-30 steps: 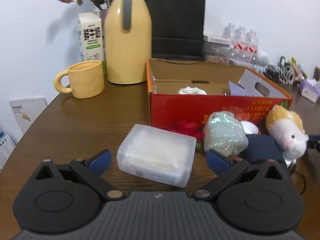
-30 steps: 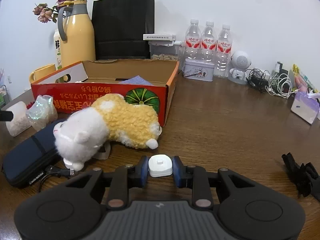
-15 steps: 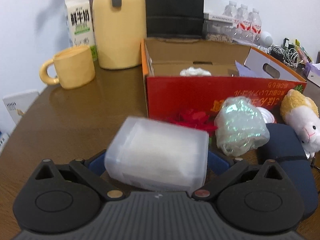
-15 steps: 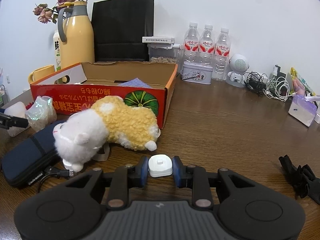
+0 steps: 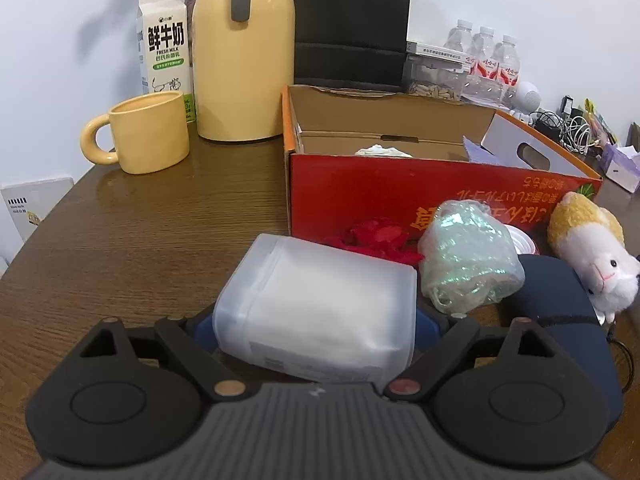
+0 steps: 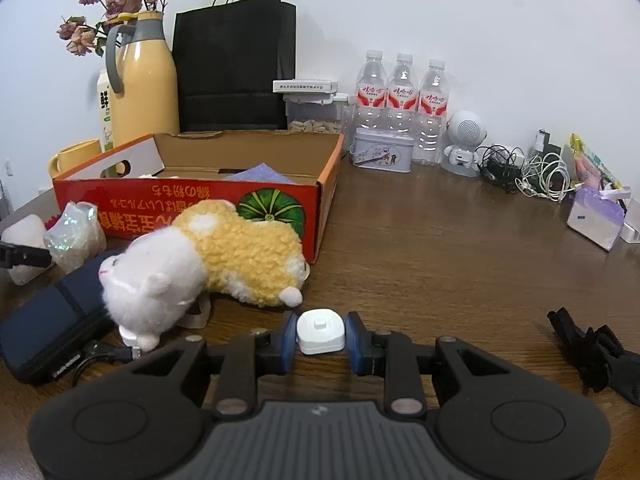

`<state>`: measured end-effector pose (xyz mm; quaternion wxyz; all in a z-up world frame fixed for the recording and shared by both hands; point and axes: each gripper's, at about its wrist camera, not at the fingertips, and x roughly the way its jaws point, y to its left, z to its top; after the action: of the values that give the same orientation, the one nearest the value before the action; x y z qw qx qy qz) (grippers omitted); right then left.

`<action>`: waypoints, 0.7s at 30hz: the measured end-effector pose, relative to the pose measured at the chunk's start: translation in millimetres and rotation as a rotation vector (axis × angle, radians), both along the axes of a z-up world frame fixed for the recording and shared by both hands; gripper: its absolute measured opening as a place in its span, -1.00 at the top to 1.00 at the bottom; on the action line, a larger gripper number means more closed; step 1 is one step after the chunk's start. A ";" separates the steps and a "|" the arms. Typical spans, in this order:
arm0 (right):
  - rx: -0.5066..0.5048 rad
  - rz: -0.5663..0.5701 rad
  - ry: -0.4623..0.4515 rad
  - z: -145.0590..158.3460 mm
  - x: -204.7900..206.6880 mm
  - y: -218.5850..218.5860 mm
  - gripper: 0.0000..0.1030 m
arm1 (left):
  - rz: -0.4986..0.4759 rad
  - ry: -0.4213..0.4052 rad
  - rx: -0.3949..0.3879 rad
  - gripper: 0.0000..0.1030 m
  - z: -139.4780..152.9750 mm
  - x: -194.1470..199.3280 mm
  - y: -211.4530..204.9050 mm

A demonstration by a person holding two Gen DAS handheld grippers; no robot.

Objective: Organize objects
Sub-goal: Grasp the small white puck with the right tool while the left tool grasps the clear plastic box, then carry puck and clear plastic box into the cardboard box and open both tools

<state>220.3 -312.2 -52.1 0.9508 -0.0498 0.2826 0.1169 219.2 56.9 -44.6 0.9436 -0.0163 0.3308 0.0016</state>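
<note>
Pick-up step in hand — left tool (image 5: pixel 316 322) closing around plastic tub (image 5: pixel 316 312); right tool (image 6: pixel 321 338) clamped on white cap (image 6: pixel 321 330); next, judged: firm grip, then lift toward cardboard box (image 5: pixel 400 196).

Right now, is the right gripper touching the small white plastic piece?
Touching: the right wrist view shows the right gripper with both blue pads pressed against the small white piece.

I am working at a lived-in home table (image 6: pixel 420 248) of dark wood against a plain white wall; a yellow thermos jug (image 5: pixel 242 52), matching mug (image 5: pixel 148 138) and milk carton (image 5: pixel 163 52) are standing together; dried roses (image 6: pixel 108 4), a black paper bag (image 6: pixel 234 64), water bottles (image 6: pixel 404 108), tangled charger cables (image 6: pixel 528 172) and a plush toy (image 6: pixel 208 260) are cluttering it.
</note>
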 end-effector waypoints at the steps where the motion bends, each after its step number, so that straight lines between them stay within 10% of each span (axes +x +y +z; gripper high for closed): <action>1: -0.001 -0.002 -0.005 0.4 -0.6 -0.1 0.51 | 0.004 -0.002 0.006 -0.75 0.1 -1.7 -1.4; 21: 0.034 0.040 -0.131 20.5 -26.3 14.8 0.51 | 0.048 -0.199 0.017 -0.75 44.8 -51.9 -20.4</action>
<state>194.0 -297.5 -31.6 0.9654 -0.0468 0.2168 0.1373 167.4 36.5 0.2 0.9715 -0.0163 0.2350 0.0256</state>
